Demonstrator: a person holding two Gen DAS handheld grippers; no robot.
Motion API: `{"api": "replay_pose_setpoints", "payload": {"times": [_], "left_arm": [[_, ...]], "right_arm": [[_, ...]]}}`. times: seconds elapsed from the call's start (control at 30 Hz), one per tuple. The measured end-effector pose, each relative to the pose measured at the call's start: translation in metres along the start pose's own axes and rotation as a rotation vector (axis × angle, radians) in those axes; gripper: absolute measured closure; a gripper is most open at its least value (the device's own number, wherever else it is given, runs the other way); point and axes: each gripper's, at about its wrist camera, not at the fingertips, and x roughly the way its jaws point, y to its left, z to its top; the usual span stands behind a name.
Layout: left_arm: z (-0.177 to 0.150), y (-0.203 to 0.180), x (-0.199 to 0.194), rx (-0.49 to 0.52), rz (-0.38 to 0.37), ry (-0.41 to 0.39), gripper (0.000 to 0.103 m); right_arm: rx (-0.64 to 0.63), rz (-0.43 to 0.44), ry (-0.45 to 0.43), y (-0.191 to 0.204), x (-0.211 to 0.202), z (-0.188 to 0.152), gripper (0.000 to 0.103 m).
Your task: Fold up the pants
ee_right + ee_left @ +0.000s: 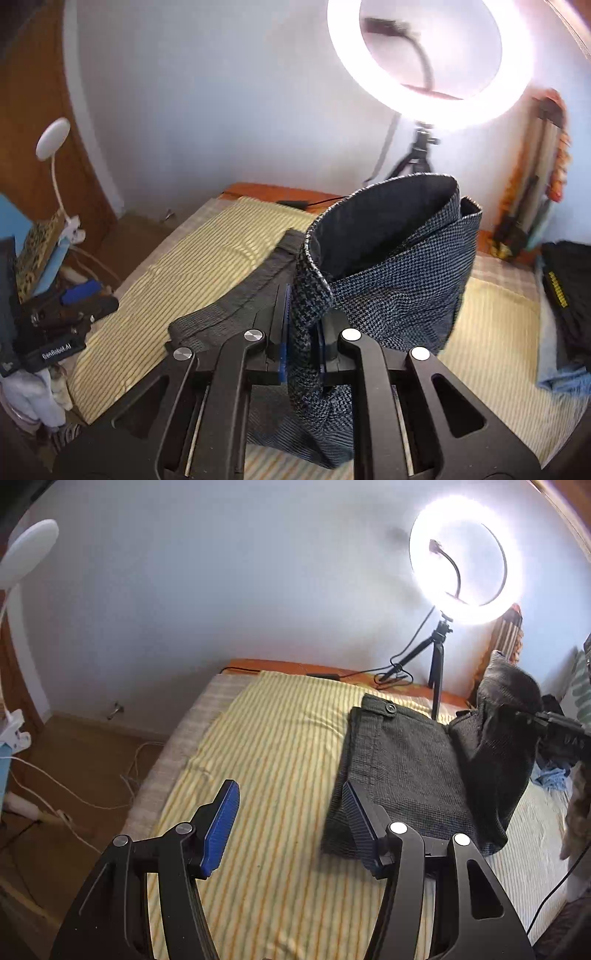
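Right wrist view shows the right gripper [303, 350] pinching the pants [388, 280] leg end up, ready to fold it over toward the waist, while the left gripper [291, 823] waits wide apart.

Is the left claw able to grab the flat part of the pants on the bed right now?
Probably yes. The left claw is open, right at the near edge of the pants, with nothing between them. The right claw only holds up the other end.

The pants [399, 295] are a coarse, matt woven cloth in a fine dark check. The bed sheet [266, 746] is soft striped cotton-like cloth, and the left tongs [291, 823] show matt black plastic, ribbed blue pads [221, 827] and shiny metal rivets [397, 828].
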Motion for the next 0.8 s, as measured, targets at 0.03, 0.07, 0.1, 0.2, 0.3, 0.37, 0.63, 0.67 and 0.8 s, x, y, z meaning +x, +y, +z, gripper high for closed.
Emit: {"api": "replay_pose_setpoints", "payload": {"times": [0.03, 0.07, 0.1, 0.2, 0.3, 0.37, 0.63, 0.67, 0.8], "left_arm": [[0.000, 0.003, -0.001, -0.006, 0.002, -0.004, 0.046], [0.001, 0.007, -0.001, -0.012, 0.003, -0.007, 0.046], [0.001, 0.010, -0.002, -0.017, 0.006, -0.009, 0.046], [-0.001, 0.020, -0.002, -0.035, 0.011, -0.009, 0.046], [-0.003, 0.026, -0.001, -0.037, 0.020, -0.003, 0.046], [-0.004, 0.028, -0.001, -0.042, 0.025, 0.002, 0.046], [-0.002, 0.031, -0.005, -0.050, 0.038, -0.001, 0.046], [-0.002, 0.031, -0.005, -0.049, 0.039, -0.001, 0.046], [-0.002, 0.027, -0.007, -0.047, 0.035, 0.000, 0.046]], "right_arm": [[-0.023, 0.012, 0.017, 0.010, 0.009, 0.002, 0.091], [-0.040, 0.020, 0.031, 0.018, 0.016, 0.001, 0.091], [-0.058, 0.025, 0.047, 0.027, 0.025, -0.001, 0.091], [-0.136, 0.035, 0.101, 0.057, 0.051, -0.011, 0.091], [-0.198, 0.042, 0.153, 0.076, 0.075, -0.020, 0.091], [-0.225, 0.050, 0.178, 0.086, 0.084, -0.027, 0.091], [-0.287, 0.074, 0.229, 0.102, 0.107, -0.039, 0.091], [-0.283, 0.083, 0.227, 0.102, 0.107, -0.039, 0.090], [-0.245, 0.232, 0.226, 0.098, 0.093, -0.035, 0.077]]}}
